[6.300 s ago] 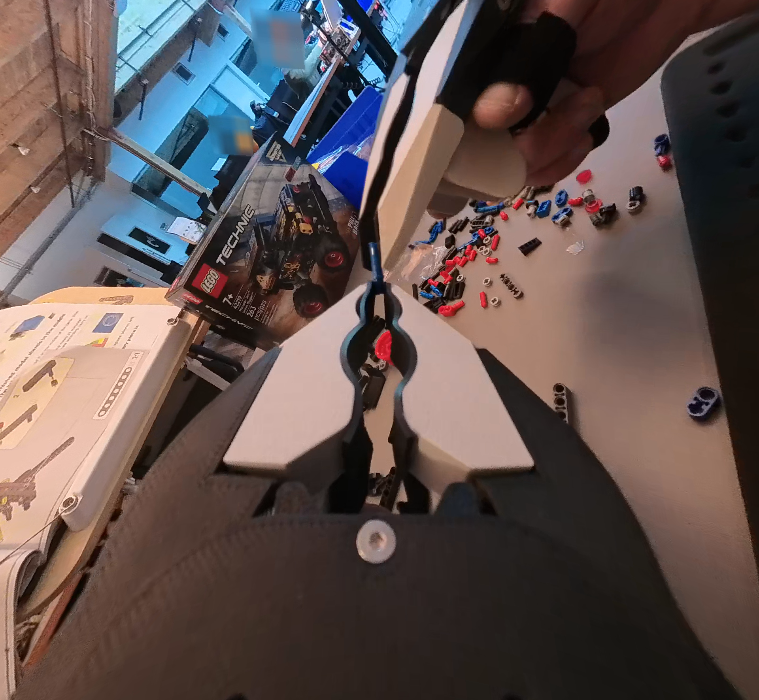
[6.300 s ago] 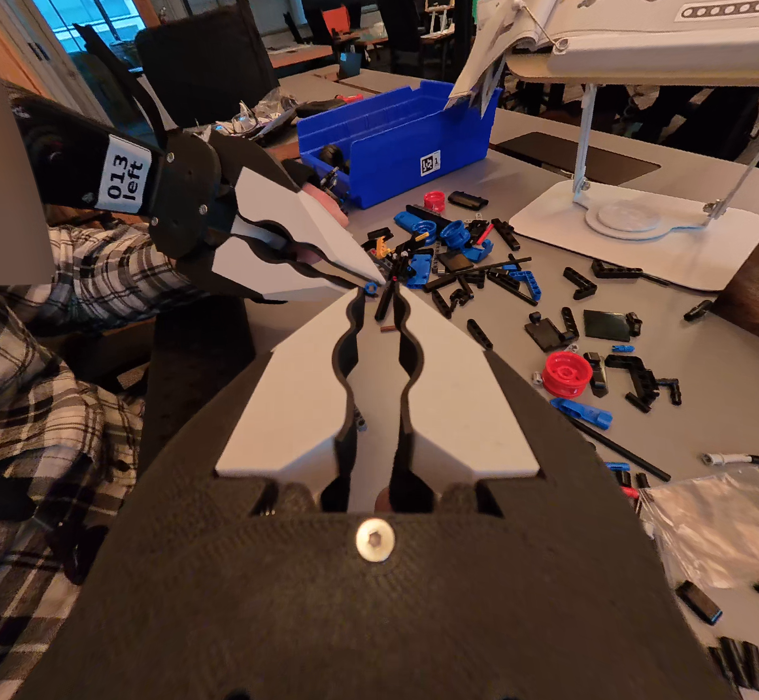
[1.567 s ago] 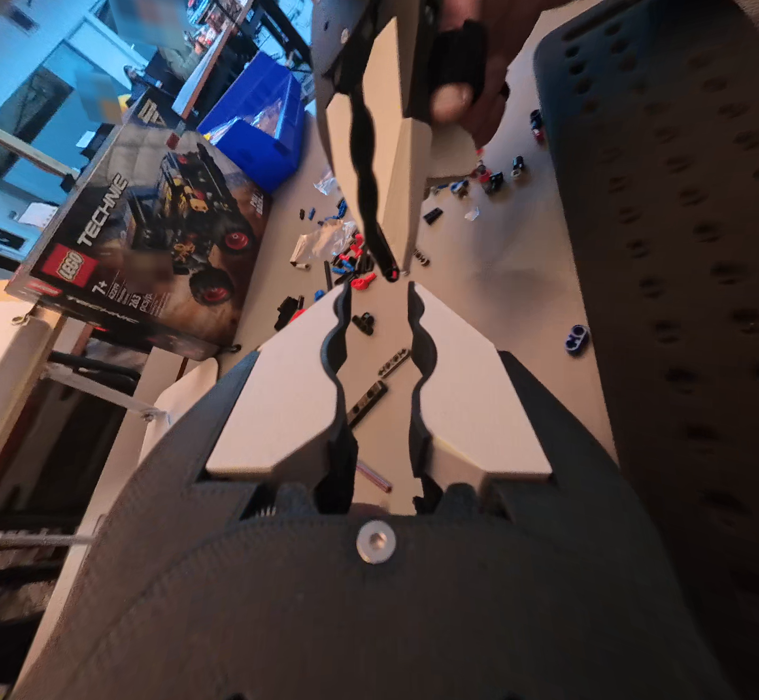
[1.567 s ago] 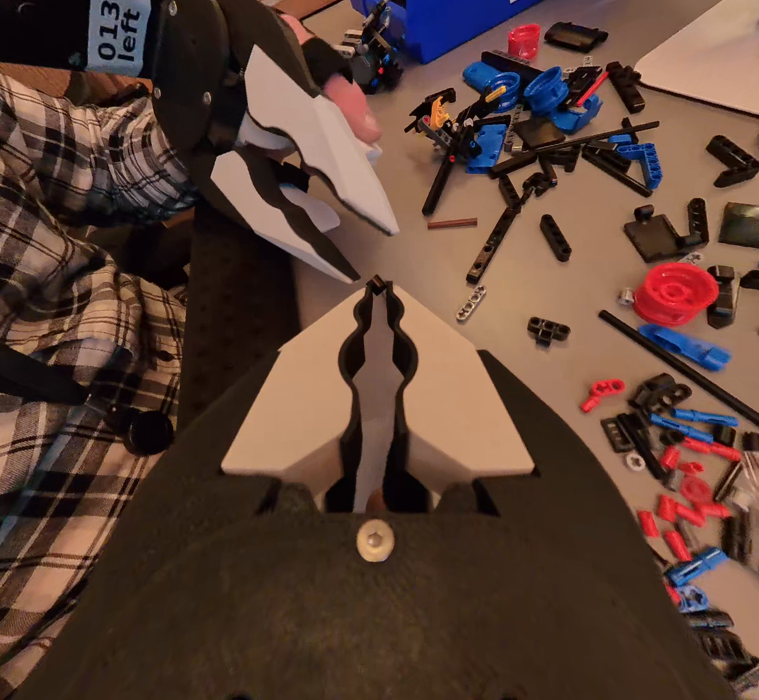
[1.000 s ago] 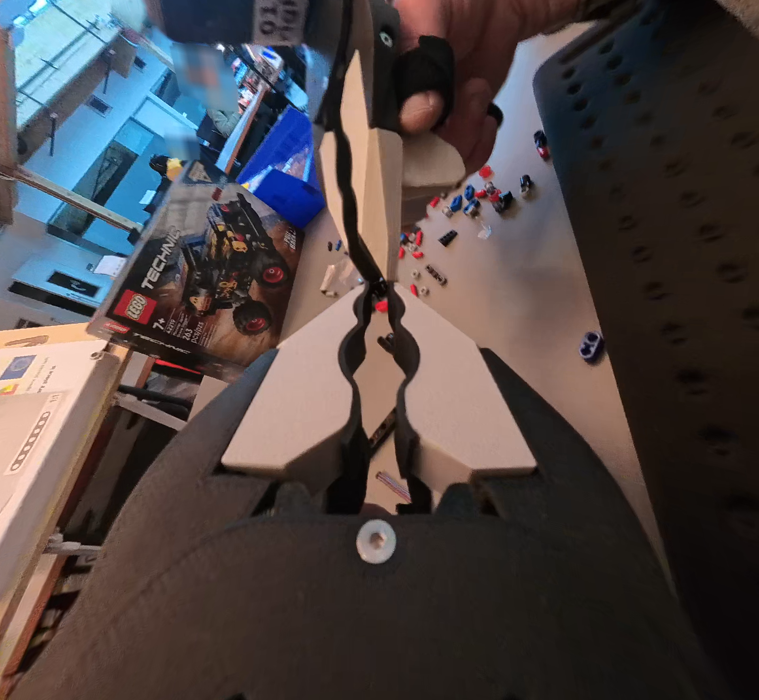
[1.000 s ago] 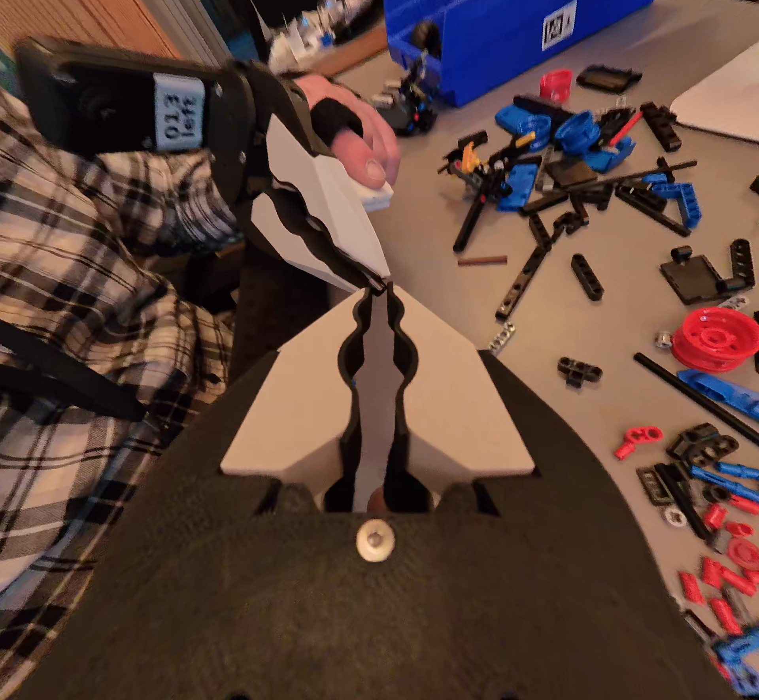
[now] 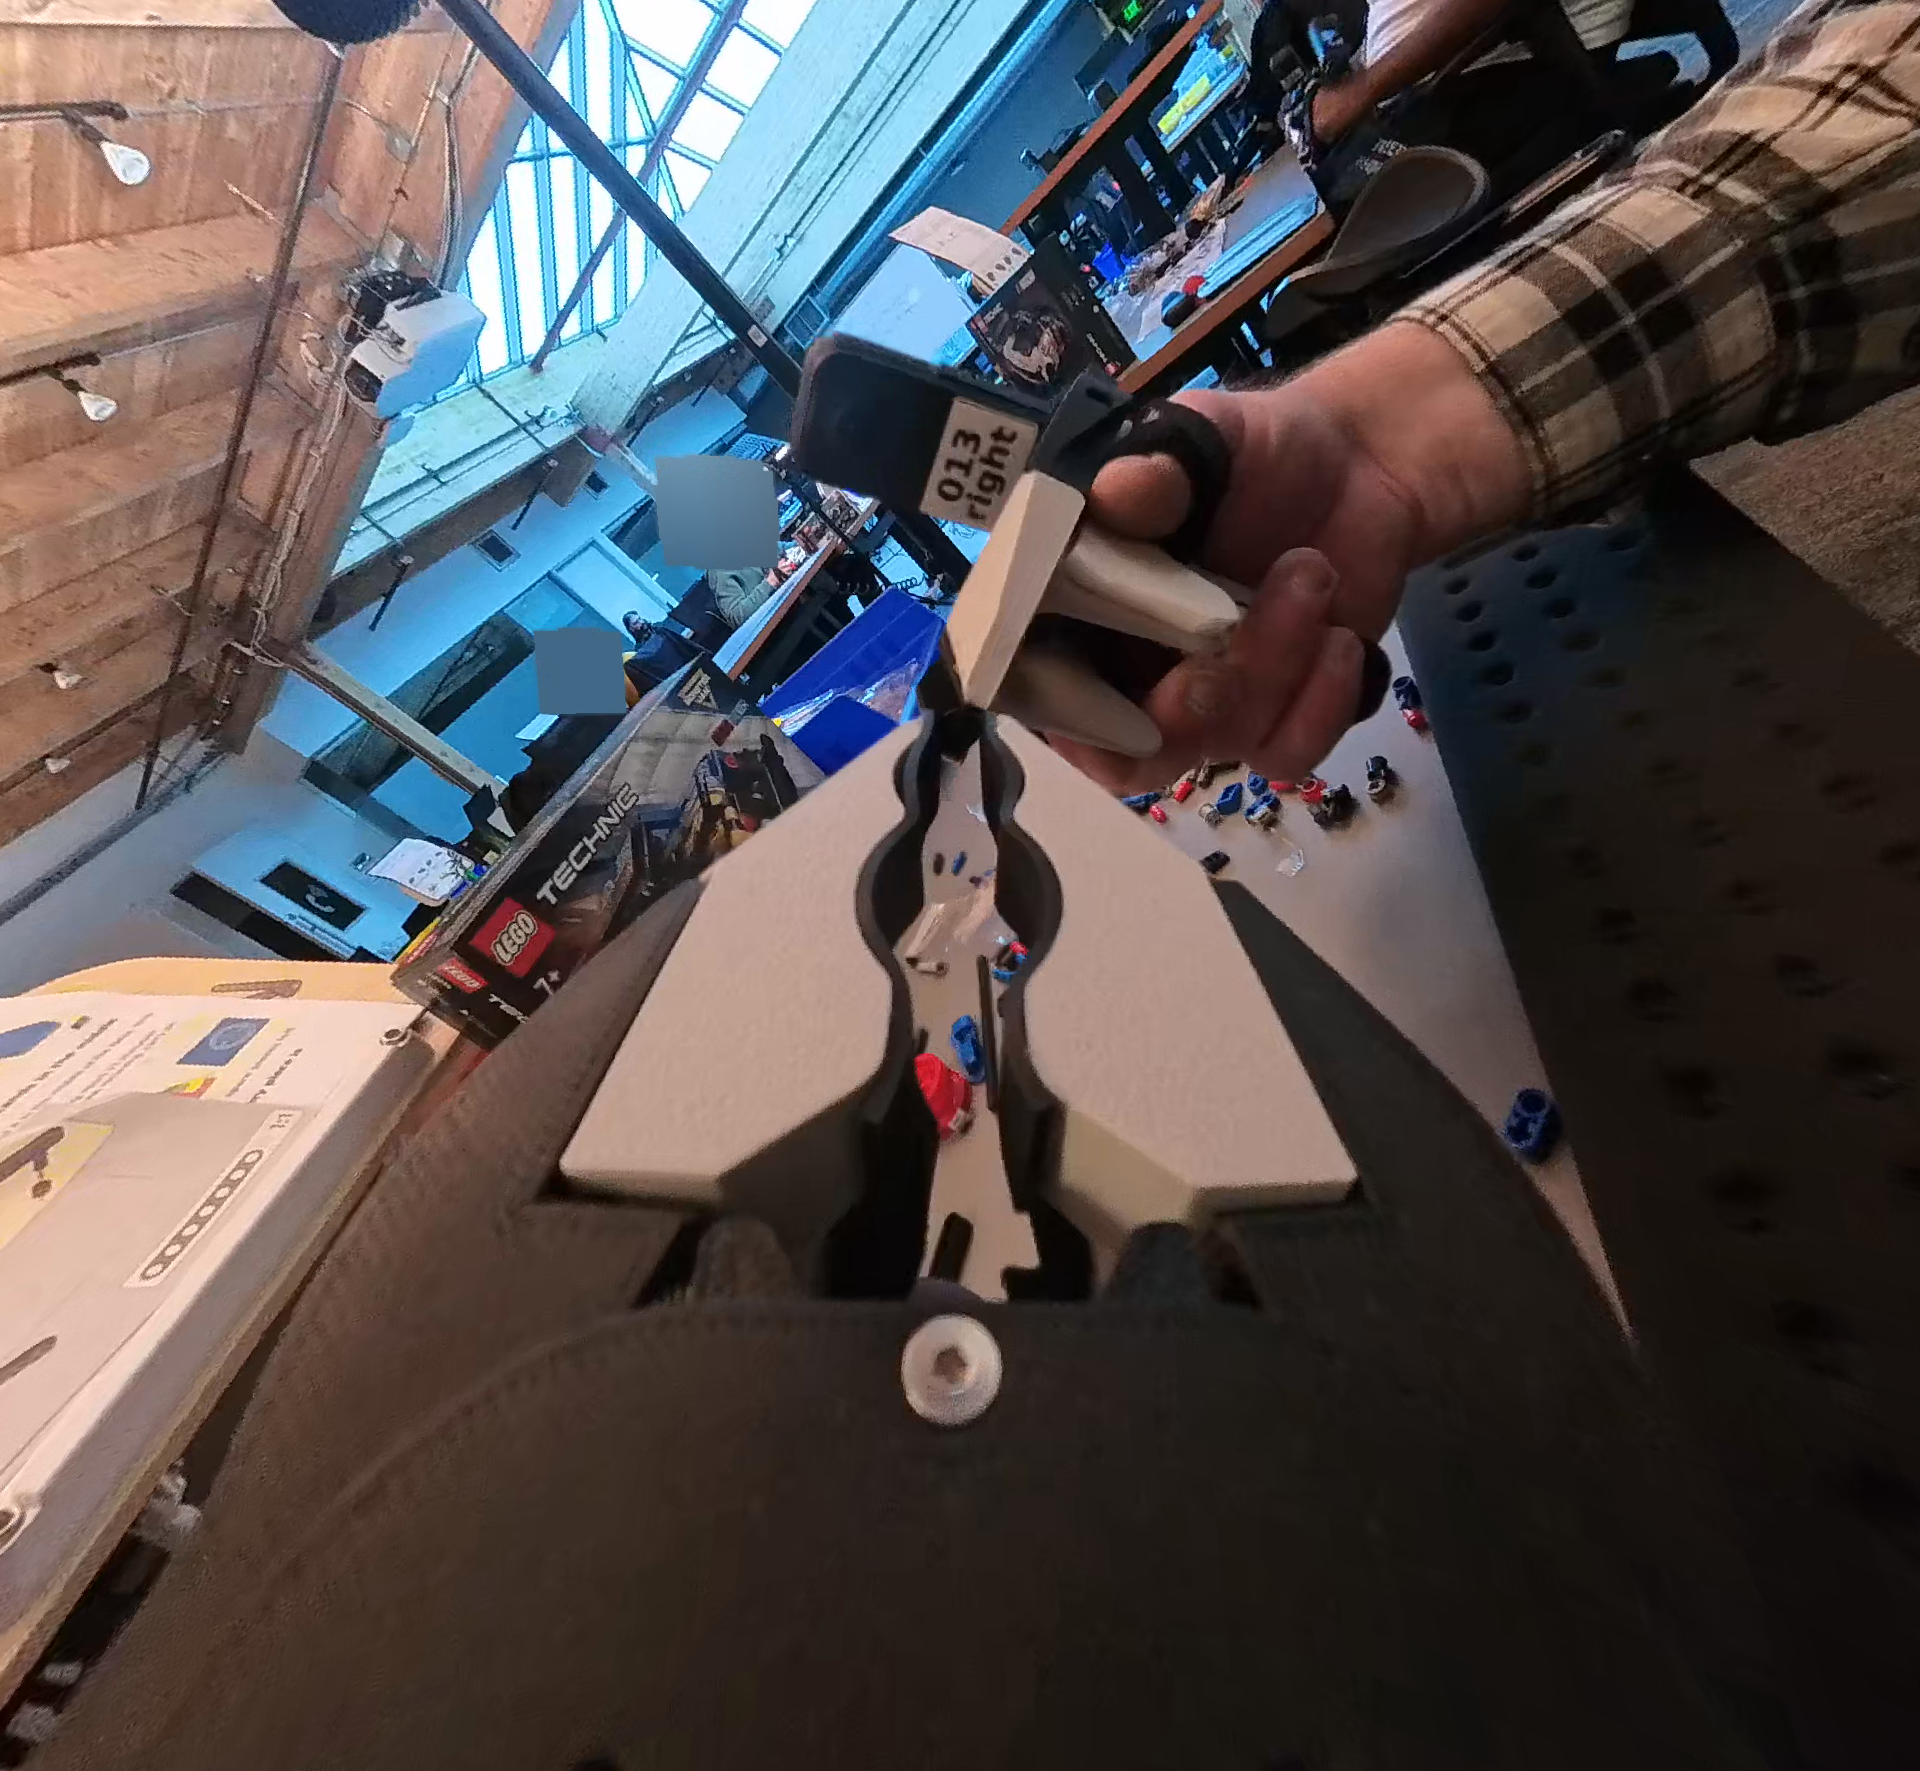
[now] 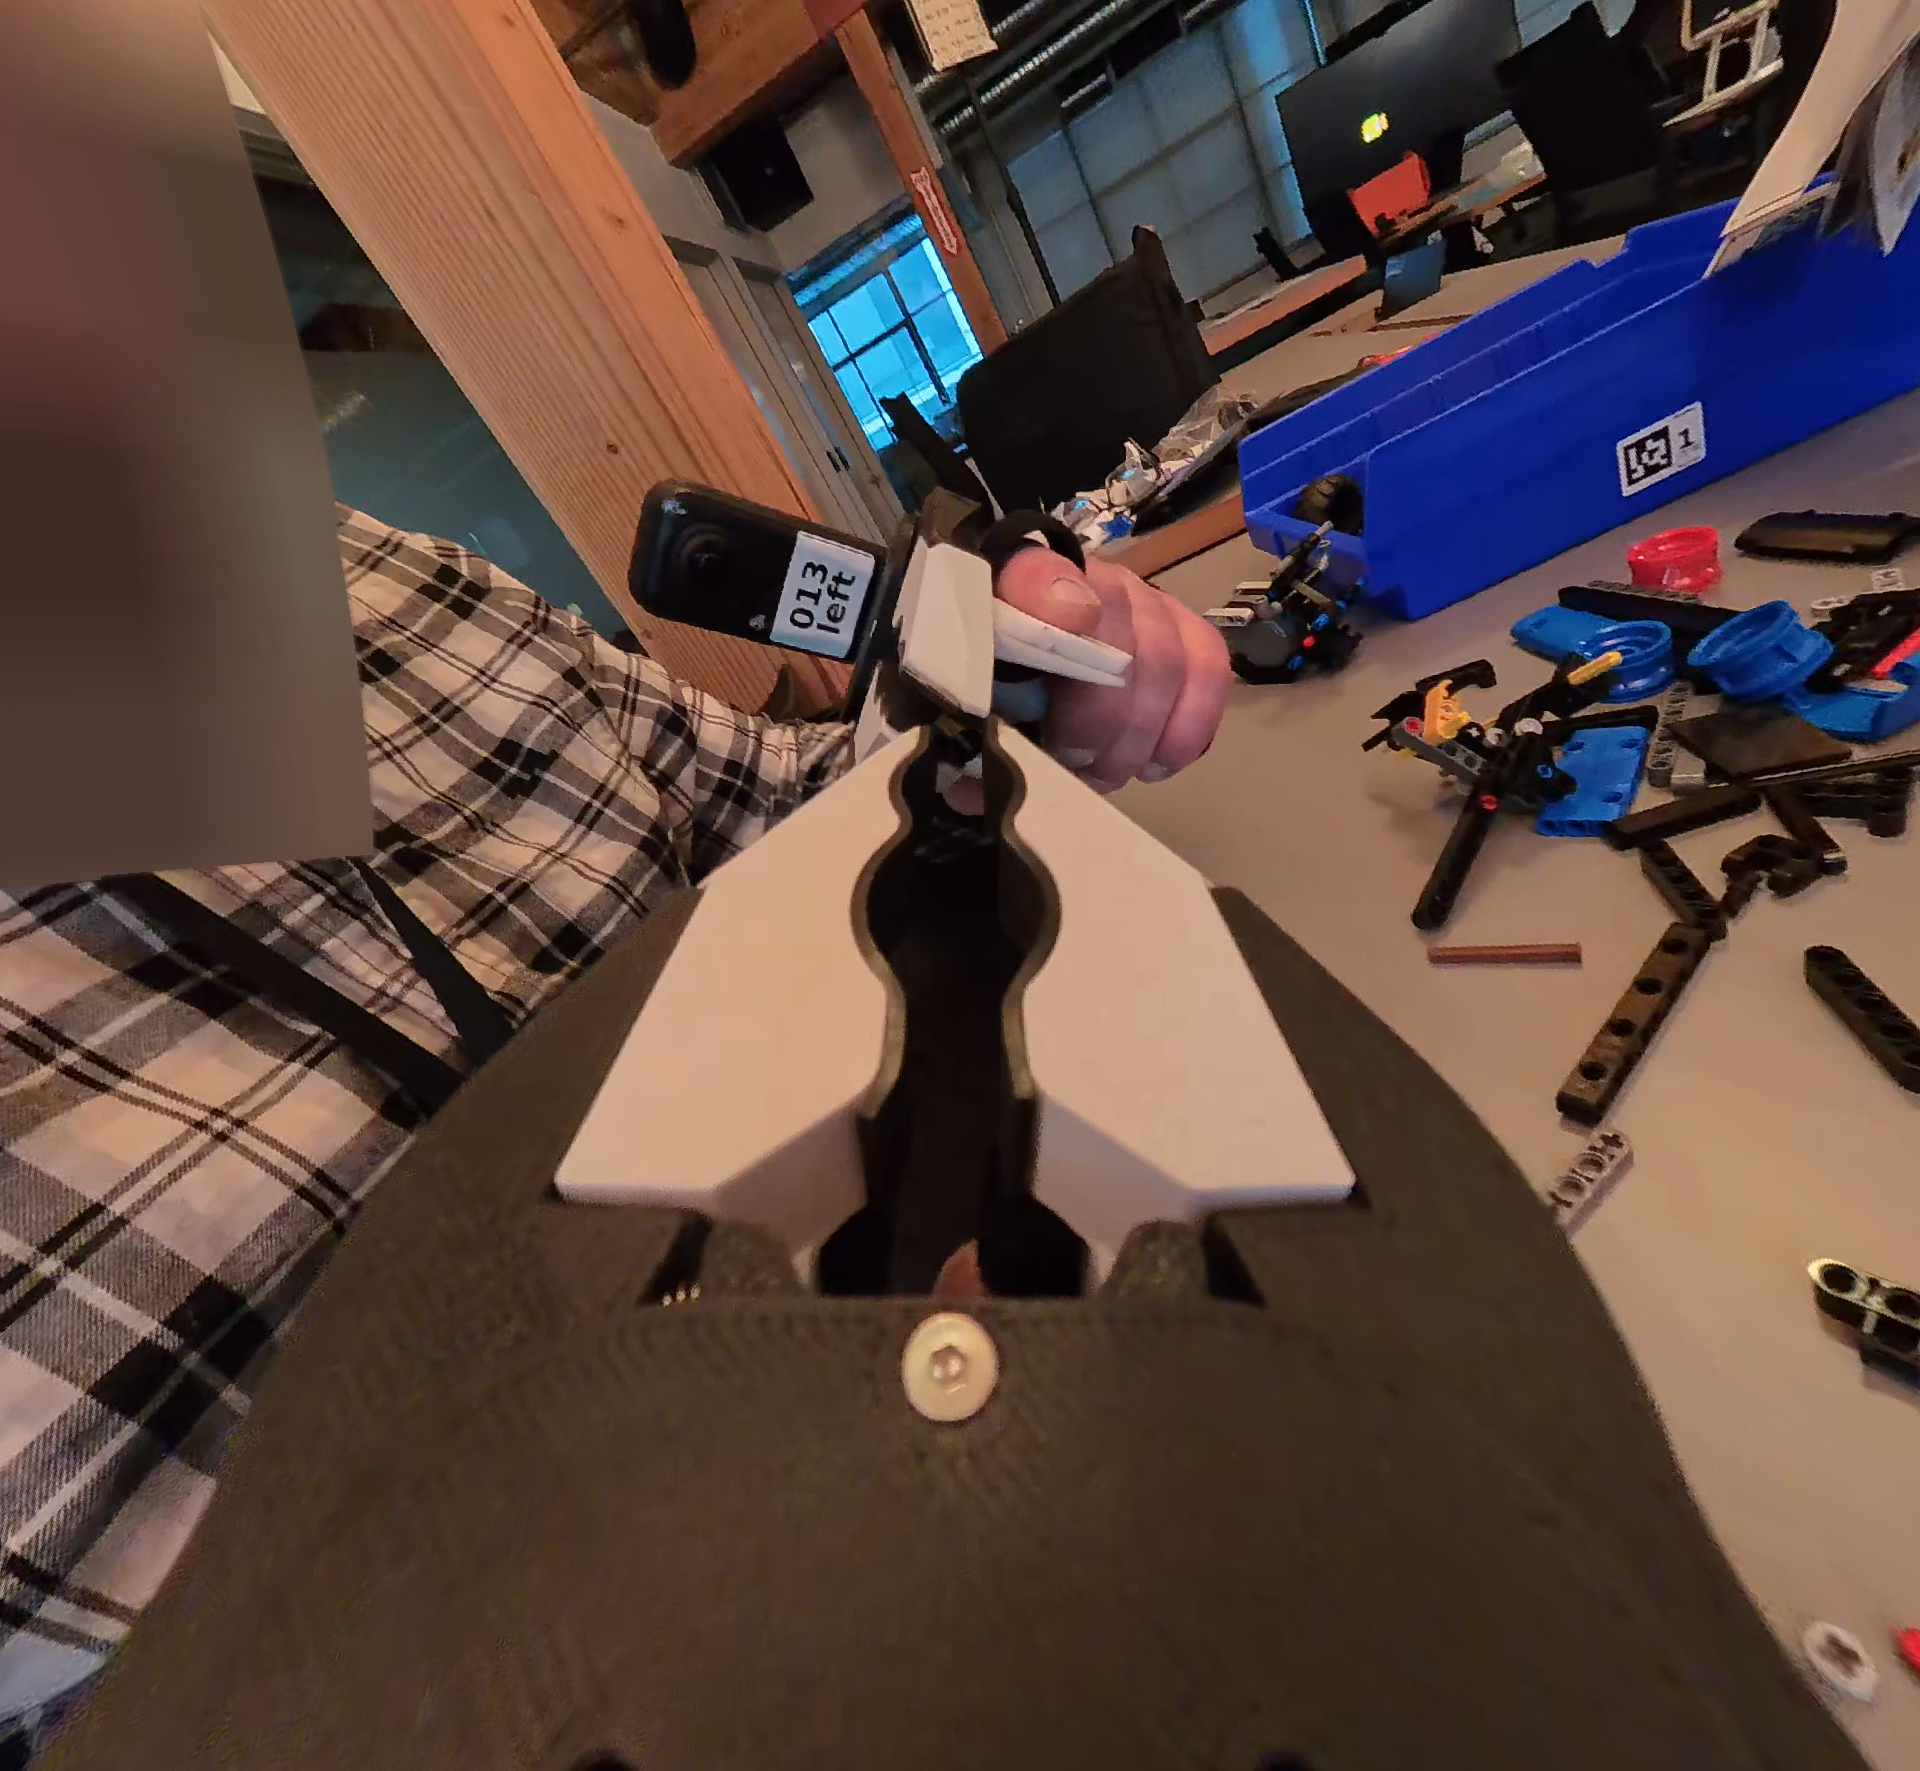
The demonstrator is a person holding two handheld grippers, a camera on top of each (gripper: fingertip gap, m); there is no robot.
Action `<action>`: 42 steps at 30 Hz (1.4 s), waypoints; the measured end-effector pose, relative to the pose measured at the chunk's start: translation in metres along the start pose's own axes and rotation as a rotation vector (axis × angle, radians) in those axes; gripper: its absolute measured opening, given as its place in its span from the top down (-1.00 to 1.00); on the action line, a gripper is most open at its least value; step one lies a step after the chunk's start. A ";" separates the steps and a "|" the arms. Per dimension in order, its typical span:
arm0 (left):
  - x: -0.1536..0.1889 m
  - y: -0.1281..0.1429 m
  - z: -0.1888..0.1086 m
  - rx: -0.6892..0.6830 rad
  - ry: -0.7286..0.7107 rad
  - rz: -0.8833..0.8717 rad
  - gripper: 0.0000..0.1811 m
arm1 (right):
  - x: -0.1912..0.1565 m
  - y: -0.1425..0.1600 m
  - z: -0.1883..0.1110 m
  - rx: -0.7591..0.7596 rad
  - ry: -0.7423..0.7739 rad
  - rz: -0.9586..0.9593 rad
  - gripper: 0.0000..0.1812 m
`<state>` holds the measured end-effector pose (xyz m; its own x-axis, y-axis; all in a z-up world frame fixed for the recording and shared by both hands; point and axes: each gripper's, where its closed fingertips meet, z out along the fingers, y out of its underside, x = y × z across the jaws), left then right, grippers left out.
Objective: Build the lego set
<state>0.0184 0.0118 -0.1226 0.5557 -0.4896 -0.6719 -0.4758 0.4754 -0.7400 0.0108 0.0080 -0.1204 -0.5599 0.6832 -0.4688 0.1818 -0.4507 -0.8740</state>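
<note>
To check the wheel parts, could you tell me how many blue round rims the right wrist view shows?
2. The first blue rim lies on the table before the blue bin; the second blue rim sits just right of it. Others may be out of frame.

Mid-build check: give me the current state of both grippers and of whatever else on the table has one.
left gripper: shut, raised, tip to tip with the other.
right gripper: shut; any piece at the tips is too small to tell.
blue bin: open-topped, upright on the table.
instruction booklet: lying open on its stand.
set box: standing on the table.
partly built black assembly: lying among loose parts.
</note>
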 end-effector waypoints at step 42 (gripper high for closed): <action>0.086 0.143 -0.017 -0.757 0.462 -0.347 0.94 | 0.093 0.110 -0.024 -1.088 0.435 -0.771 0.95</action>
<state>-0.0134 0.0258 -0.2868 0.5016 -0.8319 -0.2373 -0.7404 -0.2709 -0.6152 -0.0015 0.0357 -0.2636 -0.5491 0.7629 0.3414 0.5869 0.6428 -0.4923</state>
